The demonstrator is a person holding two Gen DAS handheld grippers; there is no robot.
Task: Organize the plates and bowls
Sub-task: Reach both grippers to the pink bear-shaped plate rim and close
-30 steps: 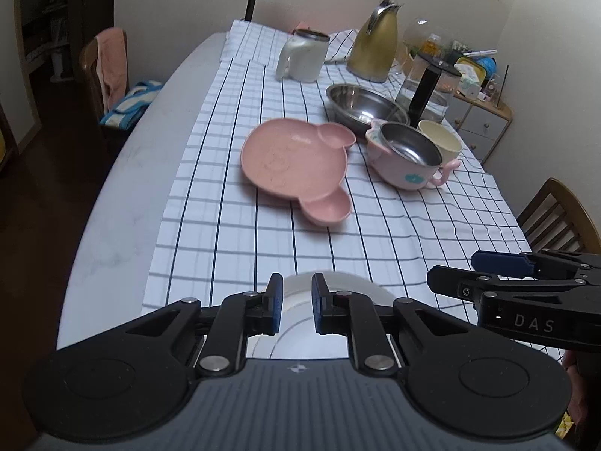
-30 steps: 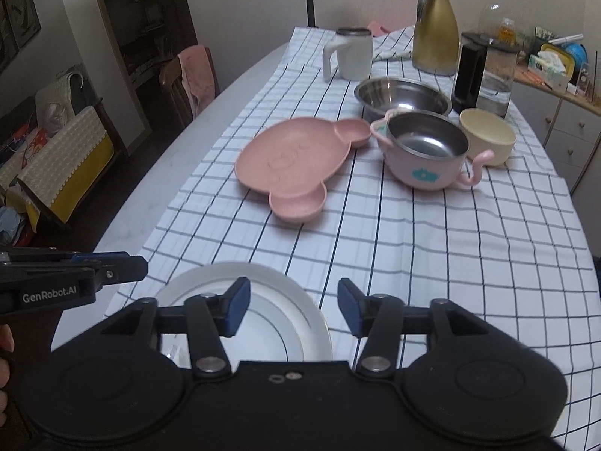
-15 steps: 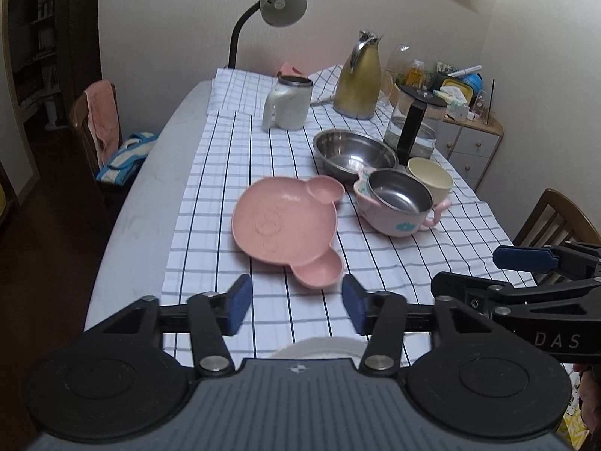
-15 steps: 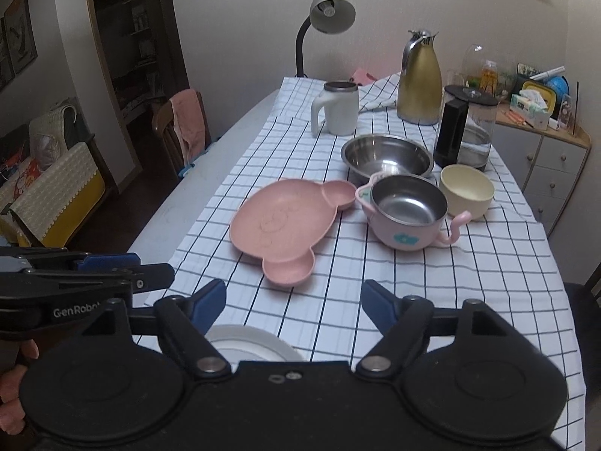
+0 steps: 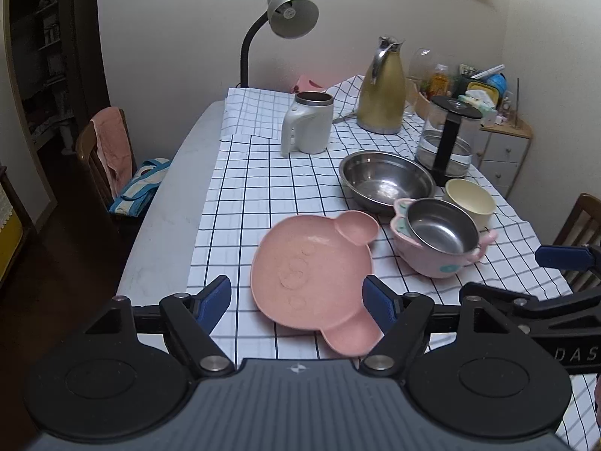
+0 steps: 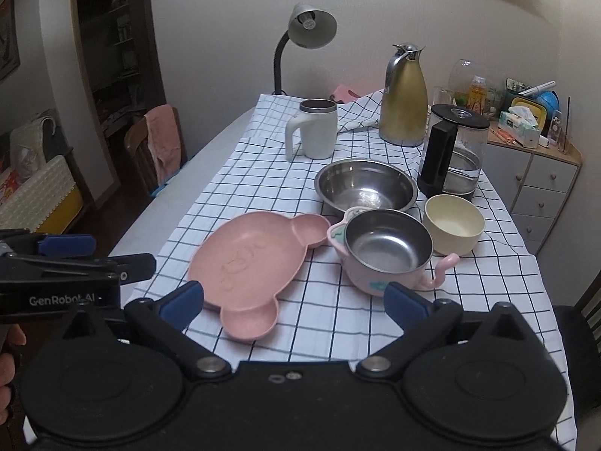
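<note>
A pink bear-shaped plate (image 5: 311, 274) (image 6: 251, 259) lies on the checked cloth at mid-table. To its right stands a pink handled bowl with a steel insert (image 5: 435, 240) (image 6: 387, 251). Behind that are a large steel bowl (image 5: 387, 182) (image 6: 366, 186) and a cream bowl (image 5: 469, 199) (image 6: 452, 223). My left gripper (image 5: 296, 298) hovers short of the pink plate, its jaws opening with nothing between them. My right gripper (image 6: 295, 300) is beside it, jaws also opening wide and empty. Each gripper shows at the edge of the other's view.
A white mug (image 5: 308, 124), a gold thermos jug (image 5: 383, 86), a glass kettle with a black handle (image 5: 447, 143) and a desk lamp (image 5: 289, 15) stand at the far end. A chair with a pink towel (image 5: 109, 150) is left; a drawer cabinet (image 6: 541, 188) is right.
Both grippers opened from nearly shut and half open to wide. Both drew back and lifted, and the white plate beneath them slid out of view below.
</note>
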